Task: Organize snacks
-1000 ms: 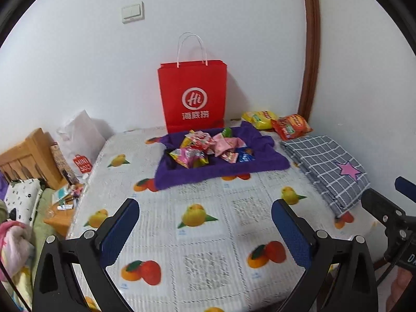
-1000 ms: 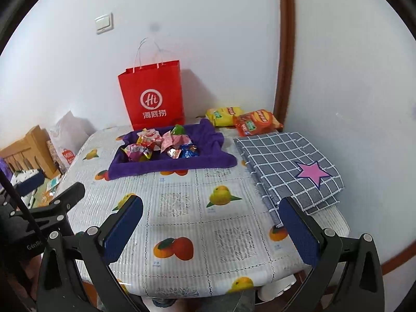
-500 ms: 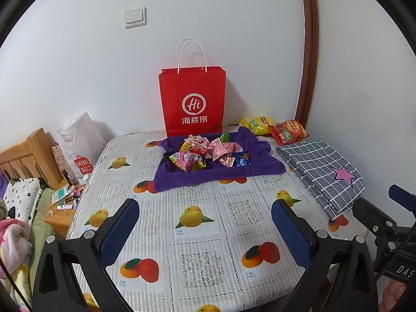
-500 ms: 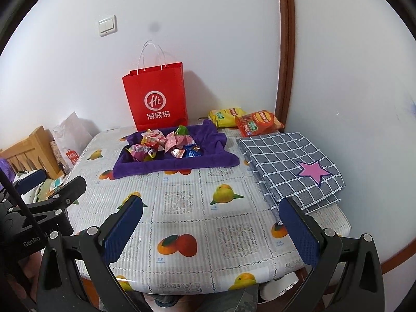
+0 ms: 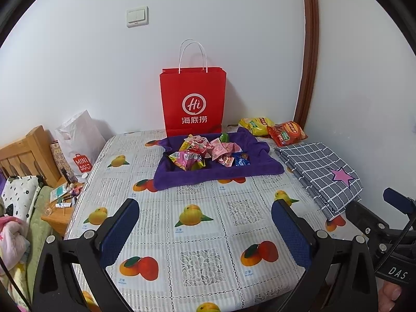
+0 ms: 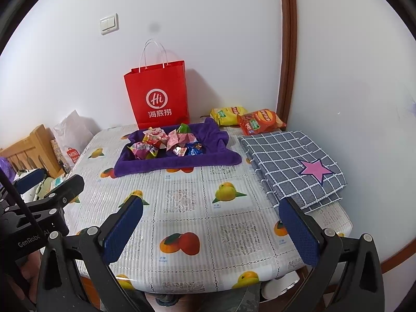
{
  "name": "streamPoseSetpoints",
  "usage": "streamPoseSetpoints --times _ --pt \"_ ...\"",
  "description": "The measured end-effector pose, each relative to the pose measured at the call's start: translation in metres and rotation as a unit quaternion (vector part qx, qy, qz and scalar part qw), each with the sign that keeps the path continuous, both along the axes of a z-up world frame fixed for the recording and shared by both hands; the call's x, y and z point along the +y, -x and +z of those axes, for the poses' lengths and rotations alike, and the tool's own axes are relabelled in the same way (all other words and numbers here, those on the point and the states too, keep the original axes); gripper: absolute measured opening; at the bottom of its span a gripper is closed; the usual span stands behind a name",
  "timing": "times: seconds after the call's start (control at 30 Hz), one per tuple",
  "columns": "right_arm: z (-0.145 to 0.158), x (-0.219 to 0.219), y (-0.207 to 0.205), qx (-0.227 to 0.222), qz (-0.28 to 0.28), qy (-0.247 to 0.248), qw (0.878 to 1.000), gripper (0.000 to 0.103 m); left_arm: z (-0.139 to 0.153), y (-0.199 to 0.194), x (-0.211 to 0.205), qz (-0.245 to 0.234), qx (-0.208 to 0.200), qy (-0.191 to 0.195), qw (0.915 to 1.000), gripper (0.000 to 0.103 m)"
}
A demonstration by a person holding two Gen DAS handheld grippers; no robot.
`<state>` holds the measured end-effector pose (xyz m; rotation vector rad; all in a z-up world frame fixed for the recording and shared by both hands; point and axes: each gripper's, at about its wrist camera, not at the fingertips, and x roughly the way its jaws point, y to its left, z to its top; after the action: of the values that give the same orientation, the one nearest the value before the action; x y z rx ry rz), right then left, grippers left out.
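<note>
The table (image 6: pixel 208 223) carries a white lace-pattern plastic cloth printed with oranges and mangoes. Both grippers hover above its near edge, well apart from every snack.

Left gripper (image 5: pixel 205 230): black frame, blue textured pads (image 5: pixel 118 231). The jaws stand wide apart with nothing between them.

Right gripper (image 6: pixel 210 230): same build, blue pads (image 6: pixel 299 234). The jaws are likewise spread wide and hold nothing. In the left wrist view this gripper appears at the right margin, beside the table's right edge.

Snack locations:
- A pile of small wrapped snacks (image 6: pixel 166 144) in pink, yellow, green and blue packets lies in a tray draped with a purple fleece towel (image 6: pixel 182 162). The tray sits toward the far edge of the table, left of centre.
- A yellow crisp bag (image 6: pixel 227 114) and an orange-red crisp bag (image 6: pixel 260 123) lie side by side at the far right corner, the red one partly overlapping the yellow one.

Other items:
- A red paper carrier bag with white rope handles (image 6: pixel 158 98) stands upright at the far edge, just behind the towel, against the wall.
- A folded grey checked cloth with a pink star patch (image 6: pixel 293 166) lies along the right edge, just in front of the crisp bags.
- A white plastic shopping bag (image 5: pixel 78 143) stands beyond the table's left edge, beside a wooden bed frame (image 5: pixel 23 156).
</note>
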<state>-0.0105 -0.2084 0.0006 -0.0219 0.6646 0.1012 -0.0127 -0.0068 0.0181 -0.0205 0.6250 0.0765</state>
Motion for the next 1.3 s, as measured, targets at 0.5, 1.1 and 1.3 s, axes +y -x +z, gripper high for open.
streamPoseSetpoints --times 0.5,1.1,1.3 --pt "-0.0054 0.0053 0.0011 0.004 0.003 -0.002 1.000 0.103 -0.0019 -0.0001 0.0022 0.000 0.006 0.003 1.0000 0.103" --pt "-0.0080 0.0065 0.0011 0.009 0.004 -0.007 1.000 0.103 -0.0034 0.0003 0.0028 -0.001 0.008 0.005 1.0000 0.103" --pt "-0.0087 0.0090 0.0025 0.009 0.006 -0.007 1.000 0.103 -0.0034 0.0005 0.0027 -0.001 0.008 0.004 1.0000 0.103"
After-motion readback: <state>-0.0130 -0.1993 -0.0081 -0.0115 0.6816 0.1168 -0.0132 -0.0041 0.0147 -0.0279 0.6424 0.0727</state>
